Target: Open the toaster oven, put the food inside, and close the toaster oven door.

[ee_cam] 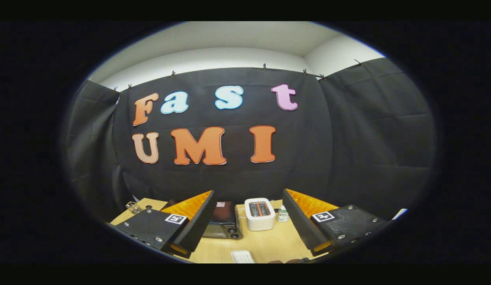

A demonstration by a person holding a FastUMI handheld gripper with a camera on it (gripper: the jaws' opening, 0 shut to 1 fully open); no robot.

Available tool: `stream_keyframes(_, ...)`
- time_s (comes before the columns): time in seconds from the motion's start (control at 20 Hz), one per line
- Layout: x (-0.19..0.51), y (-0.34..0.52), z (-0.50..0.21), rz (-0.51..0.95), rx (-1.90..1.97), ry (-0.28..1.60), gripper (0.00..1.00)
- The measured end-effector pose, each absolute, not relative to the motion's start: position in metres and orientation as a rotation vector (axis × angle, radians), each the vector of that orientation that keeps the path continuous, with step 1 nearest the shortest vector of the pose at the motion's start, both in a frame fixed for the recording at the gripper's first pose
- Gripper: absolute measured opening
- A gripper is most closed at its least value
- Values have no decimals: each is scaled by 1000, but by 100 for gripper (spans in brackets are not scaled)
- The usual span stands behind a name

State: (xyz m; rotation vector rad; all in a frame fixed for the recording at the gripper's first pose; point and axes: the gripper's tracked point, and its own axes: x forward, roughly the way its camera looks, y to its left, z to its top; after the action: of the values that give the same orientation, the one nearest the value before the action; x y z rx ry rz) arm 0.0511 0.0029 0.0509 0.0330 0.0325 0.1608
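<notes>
Nothing legible appears on the things on the table (265,245). The bottle (283,213) behind the toaster (259,214) carries a label too small to read. Each finger of the gripper (247,221), which stands wide apart, bears a square black-and-white marker (323,216), a coded pattern rather than text.

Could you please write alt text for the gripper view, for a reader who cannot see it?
The open gripper hangs over a wooden table, holding nothing. Beyond its fingers stand a dark toaster oven, a white toaster and a small bottle.
</notes>
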Motion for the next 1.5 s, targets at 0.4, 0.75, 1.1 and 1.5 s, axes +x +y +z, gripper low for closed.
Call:
stream_keyframes(0.4, 60, -16, 52, 203, 20, 14, 99)
stream_keyframes(0.75, 68, -20, 52, 206, 16, 5, 99)
stream_keyframes(1.1, 73, -23, 47, 196, -6, -5, 99)
stream_keyframes(1.5, 74, -27, 44, 193, 12, 9, 99)
